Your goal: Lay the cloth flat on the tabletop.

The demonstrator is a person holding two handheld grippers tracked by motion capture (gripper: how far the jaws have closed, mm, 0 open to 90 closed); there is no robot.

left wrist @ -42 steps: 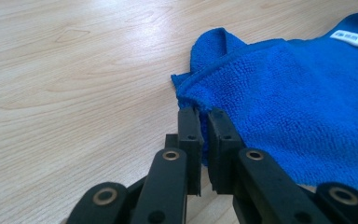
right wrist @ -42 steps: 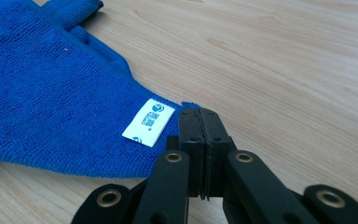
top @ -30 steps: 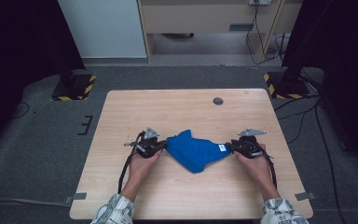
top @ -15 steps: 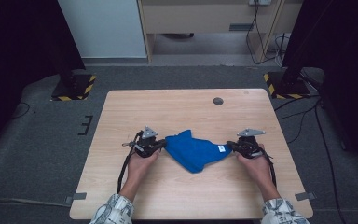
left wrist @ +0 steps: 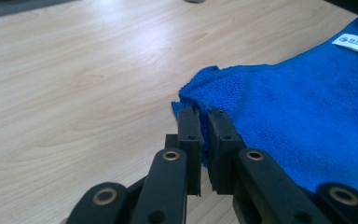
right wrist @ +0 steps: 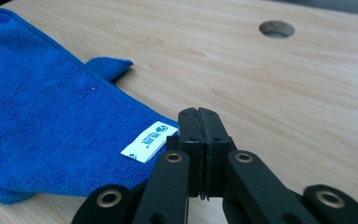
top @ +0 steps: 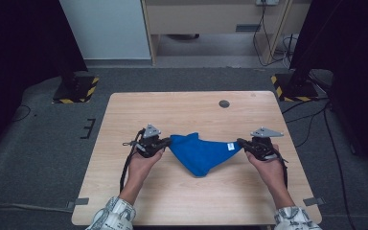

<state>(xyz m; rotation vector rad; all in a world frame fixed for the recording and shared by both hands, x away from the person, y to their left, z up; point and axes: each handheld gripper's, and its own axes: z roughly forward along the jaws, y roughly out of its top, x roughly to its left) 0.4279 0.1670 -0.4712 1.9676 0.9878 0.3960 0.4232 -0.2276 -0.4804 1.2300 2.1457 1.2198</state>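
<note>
High view: the blue cloth (top: 202, 154) hangs stretched between the two grippers above the counter (top: 191, 108). The left gripper (left wrist: 204, 126) has its jaws clamped on one corner; the right gripper (right wrist: 199, 122) has its jaws pressed together on the opposite corner, just beside the white label (right wrist: 150, 141).

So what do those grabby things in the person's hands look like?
Each one is black, with two flat black jaws on arms pinned with brass-coloured rivets. The left gripper and right gripper each carry a grey three-cornered plate on top and trail a black cable. The person wears light patterned sleeves.
</note>
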